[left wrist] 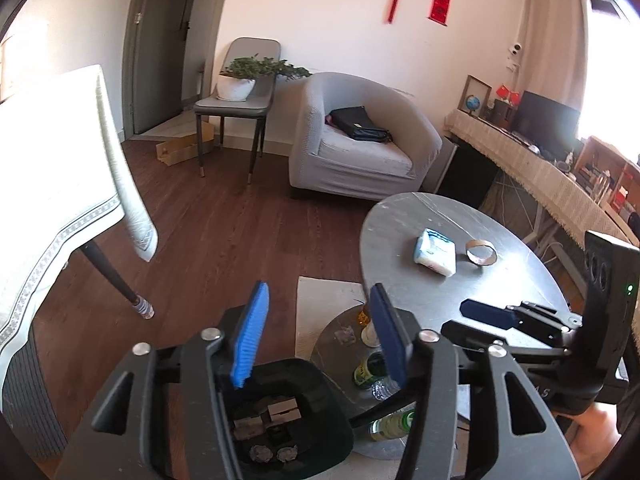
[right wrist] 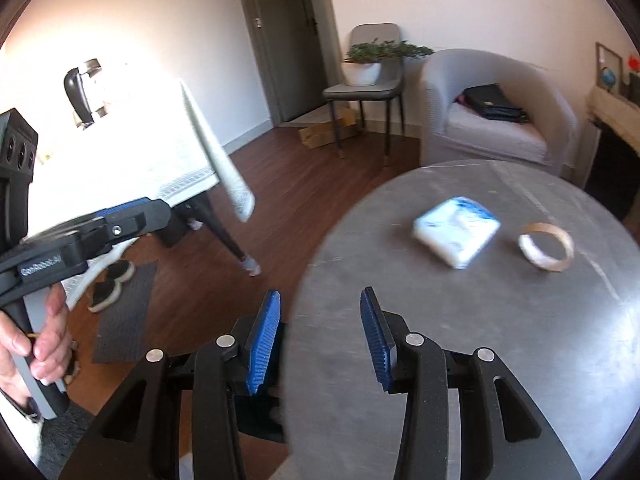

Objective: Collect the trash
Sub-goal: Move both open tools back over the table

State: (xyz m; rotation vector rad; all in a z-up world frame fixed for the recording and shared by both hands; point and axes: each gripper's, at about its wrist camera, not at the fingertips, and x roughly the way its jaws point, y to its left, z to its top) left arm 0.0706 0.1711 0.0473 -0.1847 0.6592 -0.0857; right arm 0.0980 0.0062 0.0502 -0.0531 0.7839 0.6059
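Left wrist view: the left gripper (left wrist: 316, 334) has its blue pads spread apart and empty above the dark trash bin (left wrist: 288, 420), which already holds crumpled scraps, with bottles (left wrist: 370, 372) on a low shelf beside it. Right wrist view: the right gripper (right wrist: 318, 336) is likewise spread wide with nothing between its pads, straddling the near edge of the round grey table (right wrist: 520, 340). Ahead on that tabletop lie a tissue pack (right wrist: 456, 232), flat and turned diagonally, and just right of it a tape roll core (right wrist: 546, 246), tilted with its opening facing the camera.

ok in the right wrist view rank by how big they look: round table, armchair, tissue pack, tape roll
1. round table, nearest the camera, which inflates it
2. armchair
3. tissue pack
4. tape roll, only a little smaller than the pack
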